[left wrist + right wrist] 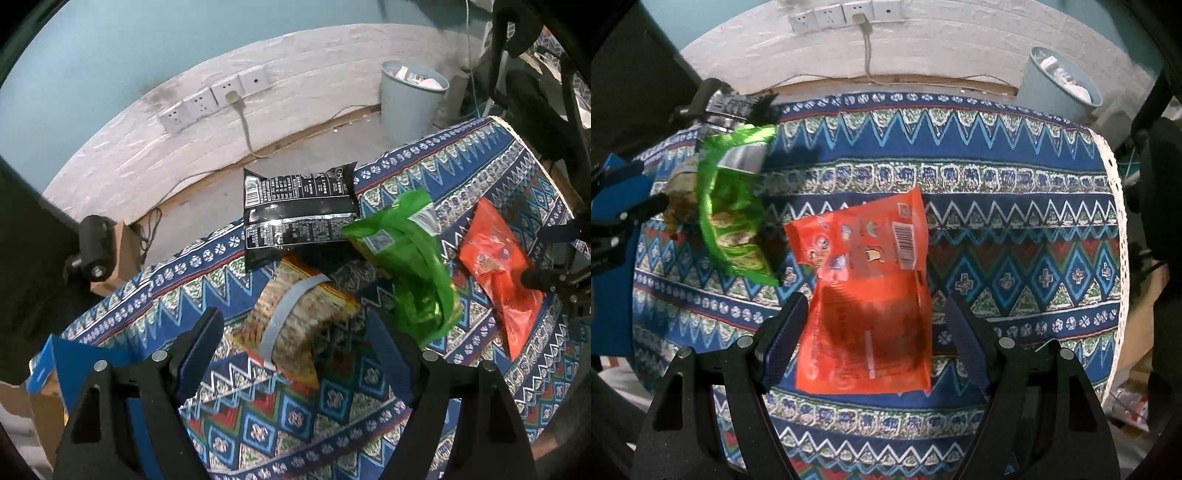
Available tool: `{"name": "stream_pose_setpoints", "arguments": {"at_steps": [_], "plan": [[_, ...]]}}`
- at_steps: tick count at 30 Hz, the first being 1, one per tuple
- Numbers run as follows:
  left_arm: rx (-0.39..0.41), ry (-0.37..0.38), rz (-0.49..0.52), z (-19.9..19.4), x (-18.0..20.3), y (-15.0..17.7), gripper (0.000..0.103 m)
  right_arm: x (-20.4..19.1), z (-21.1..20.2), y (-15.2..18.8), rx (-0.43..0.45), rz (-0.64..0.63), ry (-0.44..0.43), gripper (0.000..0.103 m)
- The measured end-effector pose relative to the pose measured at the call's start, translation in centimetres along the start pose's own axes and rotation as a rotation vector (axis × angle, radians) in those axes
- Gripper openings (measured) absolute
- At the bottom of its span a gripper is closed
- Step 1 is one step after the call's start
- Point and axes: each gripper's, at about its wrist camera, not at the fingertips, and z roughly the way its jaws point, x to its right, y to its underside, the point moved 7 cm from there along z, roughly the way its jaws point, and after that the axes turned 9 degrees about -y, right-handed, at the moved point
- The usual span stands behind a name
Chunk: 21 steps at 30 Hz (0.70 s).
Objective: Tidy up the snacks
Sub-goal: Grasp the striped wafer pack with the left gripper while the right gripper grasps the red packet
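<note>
Four snack packets are lying on the patterned cloth [997, 177] covering the bench. One orange packet [871, 291] is lying flat directly beneath the right hand-held gripper [877, 332], its lower half sitting between the two blue-padded fingers [785, 332], which are standing wide apart and touching nothing. Just to its left, one green packet [735, 206] is lying crumpled, partly over the others. In the left wrist view, one brown-and-gold packet [295, 317] with a pale strip across it is lying just ahead of the left hand-held gripper [295, 350], between the lines of its spread fingers [201, 347]; those jaws are also standing open and holding nothing. The green packet [410, 266] is leaning against this packet's right side, and the orange packet [498, 273] is lying further right, near the other gripper's tip. One black packet [295, 210] with white print is lying beyond them at the far edge of the bench. One grey bin [410, 99] is standing on the floor by the white wall, and four wall sockets [218, 96] are sitting in a row, one with a cable plugged in.
</note>
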Motion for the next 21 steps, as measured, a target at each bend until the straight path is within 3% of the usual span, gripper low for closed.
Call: {"name": "stream_pose_setpoints", "arguments": {"at_steps": [5, 19, 21], "plan": [[-0.024, 0.069, 0.010, 1.7, 0.5, -0.3, 0.082, 0.5, 0.7, 0.1, -0.015, 0.004, -0.002, 0.076], [-0.112, 0.122, -0.002, 4.4, 1.1, 1.7, 0.081, 0.7, 2.3, -0.1, -0.045, 0.015, -0.010, 0.076], [-0.116, 0.110, 0.002, 4.5, 1.1, 2.1, 0.069, 0.5, 2.3, -0.2, -0.045, 0.015, -0.008, 0.076]]}}
